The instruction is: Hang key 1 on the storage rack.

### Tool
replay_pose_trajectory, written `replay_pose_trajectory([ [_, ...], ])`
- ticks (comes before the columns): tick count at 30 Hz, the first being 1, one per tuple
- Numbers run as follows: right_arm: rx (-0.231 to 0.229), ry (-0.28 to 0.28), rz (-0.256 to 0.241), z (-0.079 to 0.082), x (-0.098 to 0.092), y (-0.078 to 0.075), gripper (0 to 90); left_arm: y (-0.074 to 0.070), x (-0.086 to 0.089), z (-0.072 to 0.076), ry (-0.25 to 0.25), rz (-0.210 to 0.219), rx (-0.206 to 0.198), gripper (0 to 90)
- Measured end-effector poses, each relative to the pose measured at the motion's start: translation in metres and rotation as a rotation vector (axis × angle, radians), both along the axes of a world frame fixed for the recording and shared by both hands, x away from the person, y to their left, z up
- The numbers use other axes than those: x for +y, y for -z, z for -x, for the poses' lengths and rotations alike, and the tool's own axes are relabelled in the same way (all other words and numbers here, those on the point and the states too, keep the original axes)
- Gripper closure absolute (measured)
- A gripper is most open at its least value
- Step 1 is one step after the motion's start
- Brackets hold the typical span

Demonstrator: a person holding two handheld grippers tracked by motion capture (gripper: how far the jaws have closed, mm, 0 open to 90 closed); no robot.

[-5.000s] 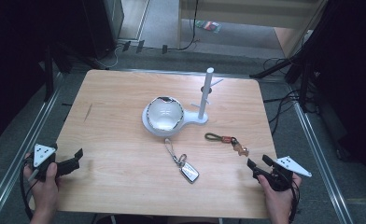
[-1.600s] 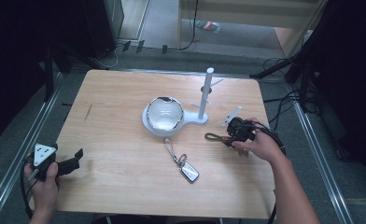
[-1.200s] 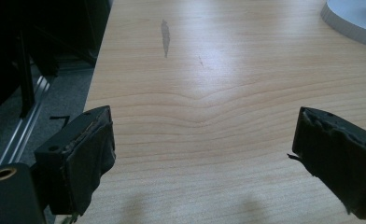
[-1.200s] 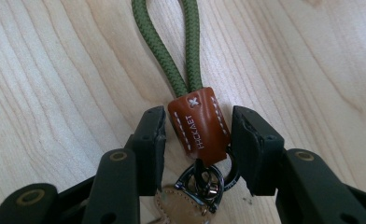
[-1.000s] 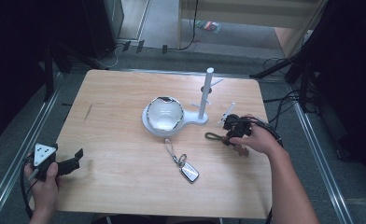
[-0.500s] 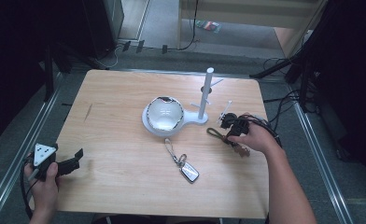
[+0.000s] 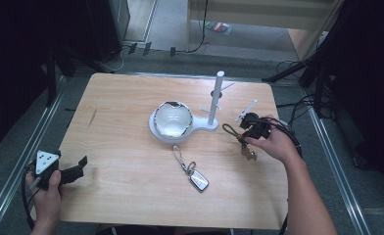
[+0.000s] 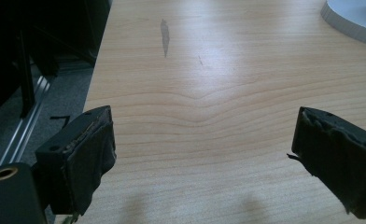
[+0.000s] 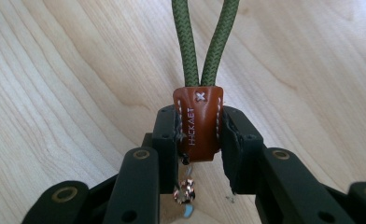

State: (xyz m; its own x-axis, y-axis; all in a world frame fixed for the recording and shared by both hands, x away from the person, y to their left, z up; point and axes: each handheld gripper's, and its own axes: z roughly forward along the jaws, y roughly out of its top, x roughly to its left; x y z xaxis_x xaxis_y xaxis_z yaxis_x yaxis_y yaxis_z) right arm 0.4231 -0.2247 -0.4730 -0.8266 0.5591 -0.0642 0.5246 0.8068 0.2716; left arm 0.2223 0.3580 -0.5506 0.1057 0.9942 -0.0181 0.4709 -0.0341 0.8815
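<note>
A key strap with a green cord loop [image 7: 228, 129] and a brown leather tab [image 9: 198, 122] lies on the table right of the white stand. My right gripper [image 7: 245, 137] [image 9: 199, 128] is shut on the leather tab, and the cord [image 9: 204, 46] runs away from the jaws across the wood. Small metal parts hang below the tab between the jaws. My left gripper [image 7: 78, 169] [image 8: 200, 149] stands open near the table's front left corner with bare wood between its jaws.
A white stand with an upright peg pole [image 7: 214, 98] and a shiny bowl [image 7: 173, 119] sits mid-table. A car key fob [image 7: 198, 181] on a lanyard lies in front of it. The wooden table [image 7: 121, 107] has metal rails along both sides.
My right gripper travelled from the front right corner to the key strap and shut on its leather tab. The left gripper has not moved.
</note>
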Motion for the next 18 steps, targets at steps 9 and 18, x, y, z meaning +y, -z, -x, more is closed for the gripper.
replay_pose_trajectory([
  [9,-0.066,0.058,-0.078,0.003,-0.013,-0.012,69.3,0.000,0.000,0.000,0.000,-0.001,0.001,6.4],
  [18,-0.135,0.110,-0.172,0.005,-0.024,-0.022,69.3,0.000,0.000,0.000,-0.001,-0.001,0.001,6.4],
])
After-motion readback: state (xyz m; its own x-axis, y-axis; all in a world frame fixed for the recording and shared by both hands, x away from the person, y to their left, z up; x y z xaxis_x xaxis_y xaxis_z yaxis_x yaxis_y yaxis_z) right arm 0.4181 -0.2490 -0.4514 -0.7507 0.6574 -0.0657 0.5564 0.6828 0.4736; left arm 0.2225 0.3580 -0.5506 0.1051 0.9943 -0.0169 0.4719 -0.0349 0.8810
